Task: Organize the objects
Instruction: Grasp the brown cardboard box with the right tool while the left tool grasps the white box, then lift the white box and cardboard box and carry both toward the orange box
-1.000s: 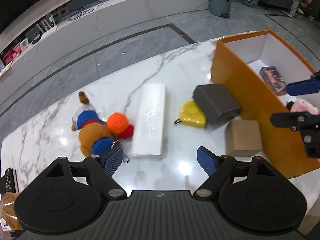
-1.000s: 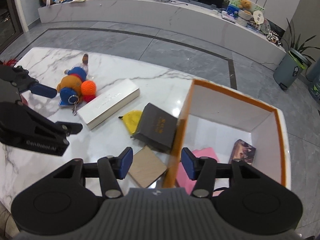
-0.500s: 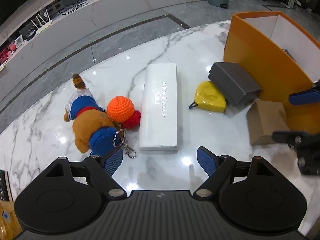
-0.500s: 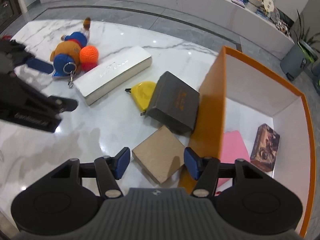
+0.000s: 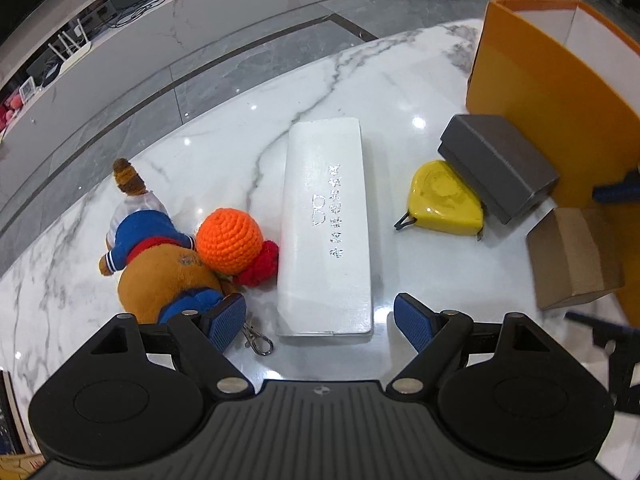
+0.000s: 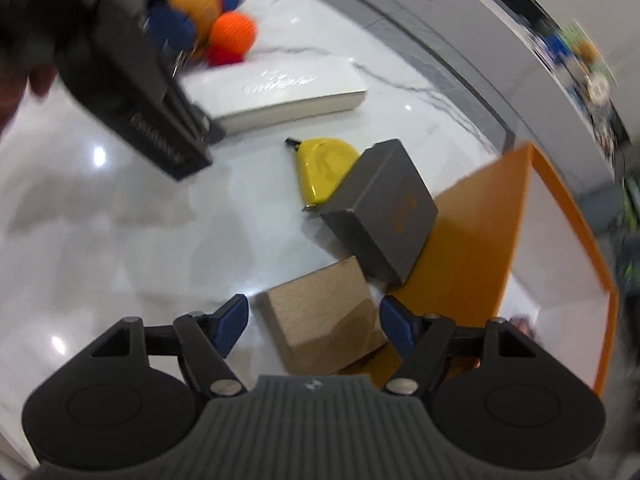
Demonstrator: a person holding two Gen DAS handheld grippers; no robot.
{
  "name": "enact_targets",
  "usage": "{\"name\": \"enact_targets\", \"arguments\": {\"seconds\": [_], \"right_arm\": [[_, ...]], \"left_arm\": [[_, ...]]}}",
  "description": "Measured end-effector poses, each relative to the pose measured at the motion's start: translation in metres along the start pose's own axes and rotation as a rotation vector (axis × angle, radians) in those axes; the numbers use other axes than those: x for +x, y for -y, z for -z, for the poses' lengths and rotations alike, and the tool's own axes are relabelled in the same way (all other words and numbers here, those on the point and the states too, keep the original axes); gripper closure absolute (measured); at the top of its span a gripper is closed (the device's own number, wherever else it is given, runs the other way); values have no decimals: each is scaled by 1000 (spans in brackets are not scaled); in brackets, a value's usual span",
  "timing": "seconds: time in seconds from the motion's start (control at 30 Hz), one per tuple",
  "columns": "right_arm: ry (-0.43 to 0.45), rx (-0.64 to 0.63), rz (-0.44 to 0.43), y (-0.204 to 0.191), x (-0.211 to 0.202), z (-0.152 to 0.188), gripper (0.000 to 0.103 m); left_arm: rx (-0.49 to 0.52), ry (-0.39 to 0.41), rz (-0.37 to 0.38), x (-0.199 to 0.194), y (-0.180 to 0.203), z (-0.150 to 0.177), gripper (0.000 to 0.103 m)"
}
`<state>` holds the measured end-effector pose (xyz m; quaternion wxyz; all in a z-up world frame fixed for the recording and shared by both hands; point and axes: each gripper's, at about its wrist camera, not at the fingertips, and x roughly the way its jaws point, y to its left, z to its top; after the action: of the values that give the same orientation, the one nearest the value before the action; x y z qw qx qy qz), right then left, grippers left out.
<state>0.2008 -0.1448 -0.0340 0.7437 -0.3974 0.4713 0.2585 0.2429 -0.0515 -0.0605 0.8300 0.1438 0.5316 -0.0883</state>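
Observation:
My left gripper [image 5: 320, 322] is open just above the near end of a long white box [image 5: 325, 224] on the marble table [image 5: 224, 152]. A plush toy [image 5: 160, 264] with an orange crocheted ball [image 5: 230, 240] lies left of the box. My right gripper [image 6: 314, 326] is open, its pads on either side of a small brown cardboard box [image 6: 324, 316], which also shows in the left wrist view [image 5: 572, 252]. A grey box [image 6: 384, 210] leans on a yellow tape measure [image 6: 324, 166] beside the orange bin [image 6: 480, 240].
The orange bin [image 5: 552, 80] stands at the table's right side with its wall close to the cardboard box. The left gripper's body [image 6: 132, 80] crosses the upper left of the blurred right wrist view. A metal keyring clip [image 5: 256, 340] lies by the left fingertip.
Both grippers have moved down and forward. The left one has closed in on the white box. The right one has dropped from over the bin edge to straddle the cardboard box.

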Motion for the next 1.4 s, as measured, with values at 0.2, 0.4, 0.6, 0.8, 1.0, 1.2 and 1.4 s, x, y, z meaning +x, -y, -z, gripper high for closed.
{"name": "enact_targets", "arguments": {"seconds": [0.2, 0.4, 0.6, 0.8, 1.0, 1.2, 1.4], "right_arm": [[-111, -227, 16, -5, 21, -8, 19], [-110, -270, -17, 5, 29, -19, 14], [-146, -287, -80, 5, 42, -23, 33], [-137, -205, -126, 6, 41, -16, 34], [-94, -112, -111, -9, 28, -1, 34], [-43, -10, -147, -30, 10, 23, 34], [-4, 114, -216, -51, -2, 44, 39]], "left_arm": [[12, -33, 16, 13, -2, 0, 7], [17, -45, 32, 22, -2, -1, 6], [-12, -33, 66, 24, -6, -4, 12], [-47, -8, 93, 16, -9, 6, 33], [-30, -9, 98, -2, 2, 40, 33], [-24, -19, 100, -29, 13, 95, 33], [-30, -18, 103, -58, 26, 151, 33]]}}
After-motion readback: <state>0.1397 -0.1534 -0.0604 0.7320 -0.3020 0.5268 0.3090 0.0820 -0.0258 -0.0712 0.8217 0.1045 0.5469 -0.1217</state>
